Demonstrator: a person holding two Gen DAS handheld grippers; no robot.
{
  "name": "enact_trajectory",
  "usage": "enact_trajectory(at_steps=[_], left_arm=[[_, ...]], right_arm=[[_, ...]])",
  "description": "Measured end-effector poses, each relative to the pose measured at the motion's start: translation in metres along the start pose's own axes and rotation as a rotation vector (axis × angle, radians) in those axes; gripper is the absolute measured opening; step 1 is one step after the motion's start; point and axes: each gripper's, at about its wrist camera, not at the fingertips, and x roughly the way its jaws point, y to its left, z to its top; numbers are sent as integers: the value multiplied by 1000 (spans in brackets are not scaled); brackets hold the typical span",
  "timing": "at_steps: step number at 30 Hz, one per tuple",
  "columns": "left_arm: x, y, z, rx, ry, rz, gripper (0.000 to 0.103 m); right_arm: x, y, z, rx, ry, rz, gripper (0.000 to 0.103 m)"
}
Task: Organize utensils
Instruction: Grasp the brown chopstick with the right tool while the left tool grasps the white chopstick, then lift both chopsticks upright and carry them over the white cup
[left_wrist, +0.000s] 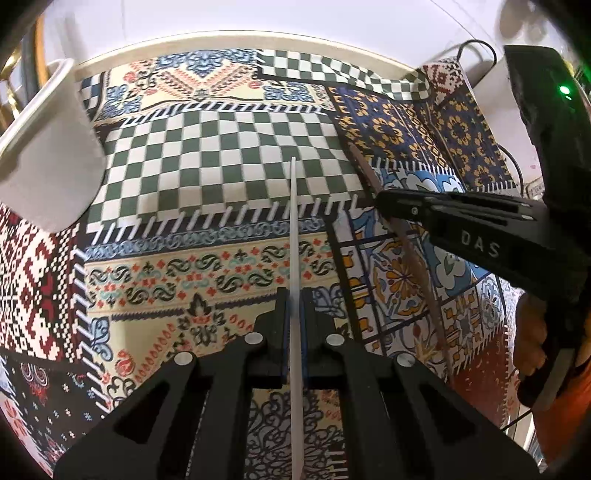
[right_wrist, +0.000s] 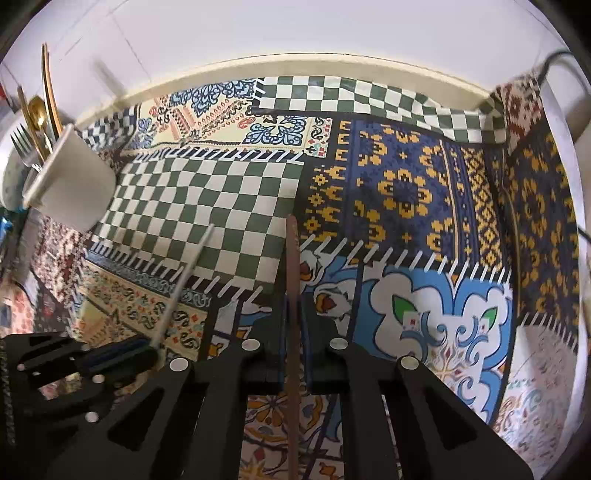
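Observation:
My left gripper (left_wrist: 294, 295) is shut on a thin white stick-like utensil (left_wrist: 293, 221) that points away over the green checked patch. To its right, my right gripper (left_wrist: 382, 203) is shut on a thin brown utensil (left_wrist: 410, 258). In the right wrist view the right gripper (right_wrist: 294, 310) pinches the brown utensil (right_wrist: 291, 258) between its pads. The left gripper (right_wrist: 151, 350) sits at lower left with the white utensil (right_wrist: 188, 273) slanting up from it. A white cup (right_wrist: 70, 184) stands at the far left, and gold utensils (right_wrist: 38, 110) and a silver fork (right_wrist: 22, 142) rise at its rim.
A patchwork tablecloth (right_wrist: 406, 192) covers the table up to the white wall (right_wrist: 295, 33). The white cup (left_wrist: 48, 158) is close on the left in the left wrist view. A dark cable (left_wrist: 476, 48) and a white object lie at the back right. A person's hand (left_wrist: 532, 332) holds the right gripper's handle.

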Motion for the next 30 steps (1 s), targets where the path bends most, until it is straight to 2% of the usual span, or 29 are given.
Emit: enact_trajectory(at_steps=[10,18,22,26,30], left_arm=[[20,-30,26,71,37,-9,5],[31,-56,47,172,53,27,25],[36,-67,54,225,48,59,25],[37,-69,53,251,24,115,4],[35,-62,52,237,26,100,3]], right_arm=[[-41,-40,-26,107,-62,40,7],[-65,-56,-36,148,-117,48,7],[-70,-58,-38,167,-134,52,7],[-79,-58,-41,176,-156,57,7],[-90,-54,-43,167,-180,56,7]])
